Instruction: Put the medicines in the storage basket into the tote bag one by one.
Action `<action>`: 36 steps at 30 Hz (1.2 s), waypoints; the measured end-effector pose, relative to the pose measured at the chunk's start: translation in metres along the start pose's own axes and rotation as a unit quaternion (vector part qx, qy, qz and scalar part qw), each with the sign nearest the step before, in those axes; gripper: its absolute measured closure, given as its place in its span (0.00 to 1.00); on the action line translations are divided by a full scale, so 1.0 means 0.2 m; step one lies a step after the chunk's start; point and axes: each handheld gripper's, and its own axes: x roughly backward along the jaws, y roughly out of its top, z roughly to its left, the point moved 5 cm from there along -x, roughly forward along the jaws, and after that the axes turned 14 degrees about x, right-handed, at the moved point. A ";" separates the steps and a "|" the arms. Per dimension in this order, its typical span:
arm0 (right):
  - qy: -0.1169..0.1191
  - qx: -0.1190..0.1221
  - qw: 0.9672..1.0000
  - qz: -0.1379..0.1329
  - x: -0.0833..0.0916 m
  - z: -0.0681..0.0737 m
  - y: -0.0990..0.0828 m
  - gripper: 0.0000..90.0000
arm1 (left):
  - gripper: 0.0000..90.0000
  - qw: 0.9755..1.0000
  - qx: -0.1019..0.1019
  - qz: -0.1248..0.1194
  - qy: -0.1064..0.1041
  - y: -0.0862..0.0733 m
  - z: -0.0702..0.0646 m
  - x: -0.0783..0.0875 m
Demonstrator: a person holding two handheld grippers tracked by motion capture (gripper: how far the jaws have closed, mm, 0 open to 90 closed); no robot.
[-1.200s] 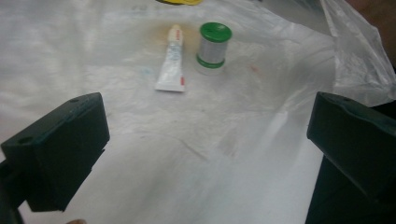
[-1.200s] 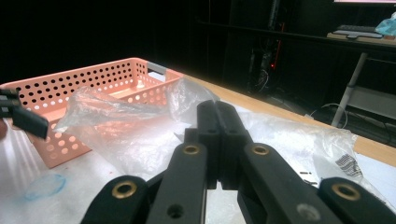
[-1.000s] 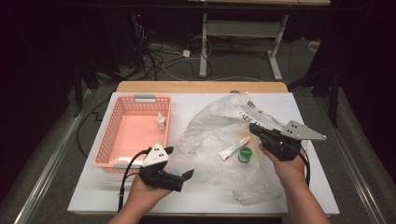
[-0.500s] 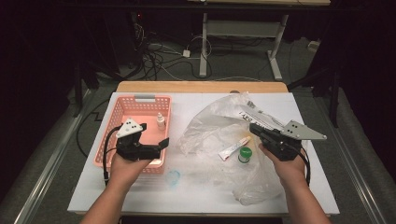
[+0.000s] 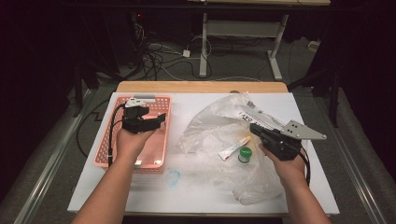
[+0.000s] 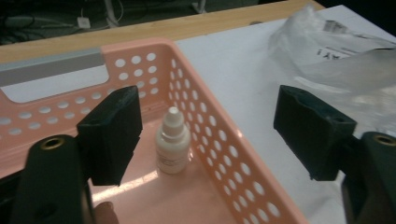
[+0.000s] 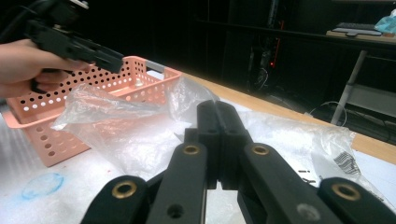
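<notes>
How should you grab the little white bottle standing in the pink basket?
Grip the little white bottle around its wider body, below the narrow cap, coming down from above. It stands upright near the pink basket wall, so a sideways approach would probably hit that wall. The left gripper has open jaws, with one jaw outside the wall, so it should shift inward first.

White dropper bottle (image 6: 172,141) upright in pink basket (image 6: 219,154)
</notes>
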 end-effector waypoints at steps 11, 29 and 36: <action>0.001 -0.007 1.000 -0.001 0.01 -0.01 0.00 1.00 | 0.43 0.997 0.038 0.059 0.024 -0.01 0.12 -0.19; 0.000 -0.008 1.000 -0.003 0.01 -0.02 -0.01 1.00 | 0.60 0.990 0.018 0.133 0.039 -0.08 0.12 -0.32; 0.000 -0.008 1.000 -0.003 0.01 -0.02 -0.01 1.00 | 0.64 0.991 0.019 0.128 0.042 -0.07 0.12 -0.31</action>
